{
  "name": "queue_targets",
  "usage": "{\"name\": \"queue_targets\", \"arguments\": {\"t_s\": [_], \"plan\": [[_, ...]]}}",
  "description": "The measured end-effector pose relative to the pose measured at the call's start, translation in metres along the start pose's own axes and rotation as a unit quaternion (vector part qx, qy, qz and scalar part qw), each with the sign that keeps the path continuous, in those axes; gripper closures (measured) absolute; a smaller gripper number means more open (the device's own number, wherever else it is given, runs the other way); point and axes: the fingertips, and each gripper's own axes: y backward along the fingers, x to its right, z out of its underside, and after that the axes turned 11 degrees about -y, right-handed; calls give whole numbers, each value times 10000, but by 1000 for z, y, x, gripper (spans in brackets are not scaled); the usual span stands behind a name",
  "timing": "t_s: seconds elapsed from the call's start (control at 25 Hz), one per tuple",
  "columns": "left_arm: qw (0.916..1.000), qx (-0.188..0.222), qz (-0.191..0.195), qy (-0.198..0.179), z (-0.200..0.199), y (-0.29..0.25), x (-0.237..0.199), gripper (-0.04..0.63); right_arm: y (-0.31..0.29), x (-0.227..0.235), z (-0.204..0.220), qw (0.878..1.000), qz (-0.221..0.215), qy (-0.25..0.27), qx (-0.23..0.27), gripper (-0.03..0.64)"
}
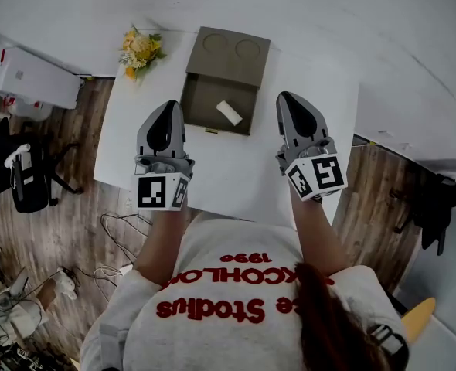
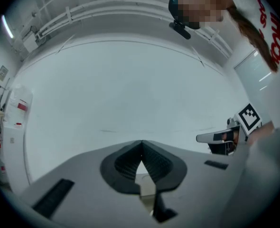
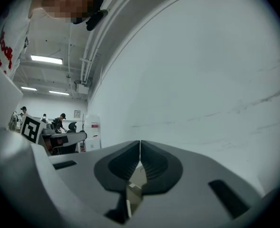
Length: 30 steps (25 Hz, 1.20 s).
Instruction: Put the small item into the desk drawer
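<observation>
A small white block point(image 1: 229, 113) lies inside the open olive drawer point(image 1: 202, 103)

The tabletop point(image 1: 236, 172) is showing a smooth, matt white face. The drawer box point(image 1: 226, 56) at its far edge is looking matt olive, plastic or card, cannot tell which. The left gripper point(image 1: 168, 105) and right gripper point(image 1: 284, 97) are showing smooth matt grey plastic shells with black ribbed pads point(image 2: 126, 163); the floor point(image 1: 81, 153) is showing brown wood planks, and the sweatshirt point(image 1: 228, 242) is reading as soft grey cloth.

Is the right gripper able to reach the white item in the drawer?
Probably yes: the drawer is open and nothing lies between the right gripper and the white item; its fingers are shut.
</observation>
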Motion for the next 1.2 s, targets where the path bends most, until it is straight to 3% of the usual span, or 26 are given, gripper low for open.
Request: {"name": "queue_targets", "arguments": {"t_s": [0.64, 1.2], "plan": [[9879, 479, 1467, 155, -30, -50, 108, 588, 119, 68, -36, 9858, 1576, 116, 571, 609], [9830, 534, 1747, 176, -33, -55, 128, 588, 137, 74, -39, 9804, 1843, 139, 688, 612]]}}
